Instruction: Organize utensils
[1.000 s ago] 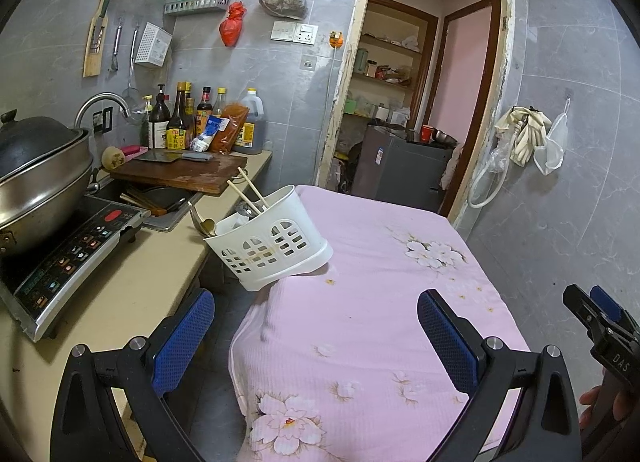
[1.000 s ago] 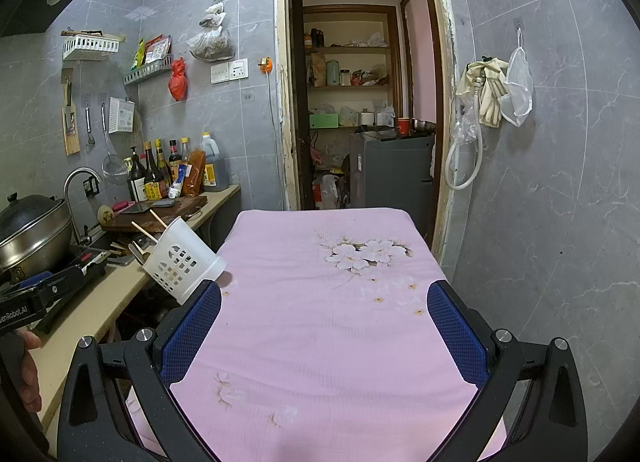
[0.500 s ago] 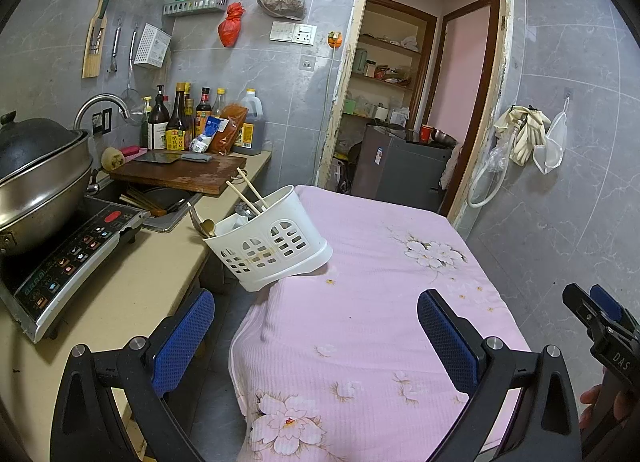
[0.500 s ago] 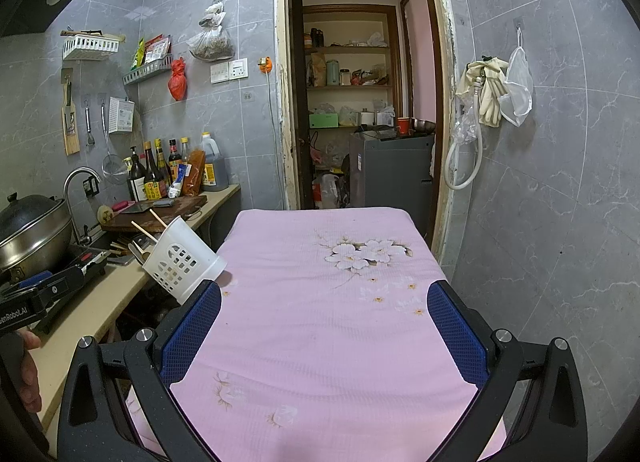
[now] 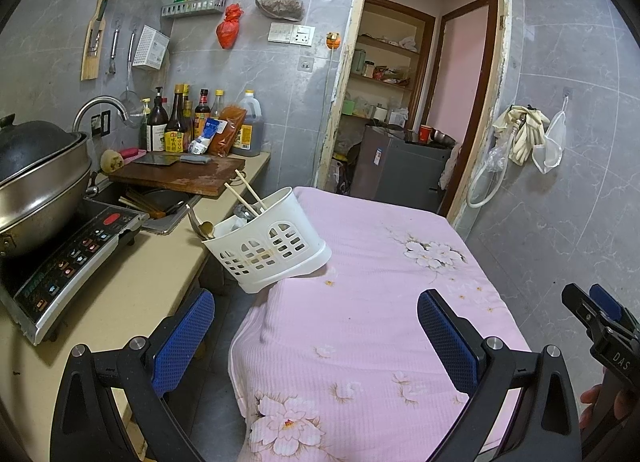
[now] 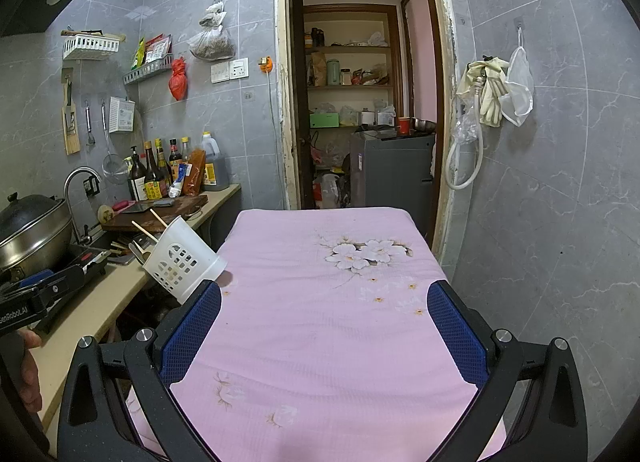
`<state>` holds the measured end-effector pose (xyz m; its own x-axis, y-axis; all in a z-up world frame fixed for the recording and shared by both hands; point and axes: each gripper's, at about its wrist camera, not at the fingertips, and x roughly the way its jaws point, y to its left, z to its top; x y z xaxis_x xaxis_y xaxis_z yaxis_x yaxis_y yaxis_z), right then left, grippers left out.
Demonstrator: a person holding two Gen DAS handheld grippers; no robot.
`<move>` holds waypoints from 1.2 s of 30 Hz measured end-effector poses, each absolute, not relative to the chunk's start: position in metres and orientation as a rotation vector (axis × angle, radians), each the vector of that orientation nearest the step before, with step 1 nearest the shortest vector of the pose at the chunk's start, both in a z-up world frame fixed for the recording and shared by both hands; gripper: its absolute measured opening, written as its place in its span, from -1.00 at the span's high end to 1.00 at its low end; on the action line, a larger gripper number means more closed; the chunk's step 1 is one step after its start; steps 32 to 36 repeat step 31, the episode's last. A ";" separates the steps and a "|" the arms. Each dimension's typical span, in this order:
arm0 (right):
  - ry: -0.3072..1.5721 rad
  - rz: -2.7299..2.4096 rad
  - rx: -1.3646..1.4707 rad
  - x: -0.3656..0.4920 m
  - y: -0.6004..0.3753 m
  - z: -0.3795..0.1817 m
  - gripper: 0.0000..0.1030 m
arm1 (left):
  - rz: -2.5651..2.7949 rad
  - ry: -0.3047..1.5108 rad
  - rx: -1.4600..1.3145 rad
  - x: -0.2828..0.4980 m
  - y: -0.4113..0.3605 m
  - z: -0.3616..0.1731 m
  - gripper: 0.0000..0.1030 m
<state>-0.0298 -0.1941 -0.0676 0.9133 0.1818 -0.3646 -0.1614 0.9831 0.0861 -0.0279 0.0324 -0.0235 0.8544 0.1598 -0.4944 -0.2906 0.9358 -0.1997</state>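
A white perforated utensil holder point(image 5: 272, 240) is seen tilted at the left edge of a table covered with a pink floral cloth point(image 5: 372, 302), its base resting on the cloth and its open mouth leaning over the gap toward the beige counter point(image 5: 132, 286). Two wooden chopsticks point(image 5: 249, 193) are seen sticking up out of it, and a metal spoon point(image 5: 203, 226) is visible at its rim. In the right wrist view the same holder point(image 6: 182, 264) is placed at the centre left, just above the left fingertip.

The left gripper point(image 5: 316, 336) is held low in the frame with its blue-padded fingers point(image 5: 182, 340) spread wide and nothing between them, above the near corner of the cloth. The right gripper point(image 6: 324, 332) is likewise spread and empty, over the middle of the cloth, well apart from the holder.

At the left of the frame an induction cooker point(image 5: 72, 258) with a lidded steel pot point(image 5: 38, 177) is set on the counter. Behind it a wooden cutting board point(image 5: 178, 175) is laid across the sink, and sauce bottles point(image 5: 188, 121) are lined along the tiled wall.
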 end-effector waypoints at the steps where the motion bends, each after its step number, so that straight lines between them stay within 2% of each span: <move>1: 0.380 0.177 0.055 -0.030 -0.194 -0.068 -0.97 | 0.240 0.493 -0.274 -0.028 0.032 -0.023 -0.98; 36: 0.393 0.174 0.057 -0.027 -0.193 -0.076 -0.97 | 0.247 0.478 -0.231 -0.024 0.025 -0.025 -0.98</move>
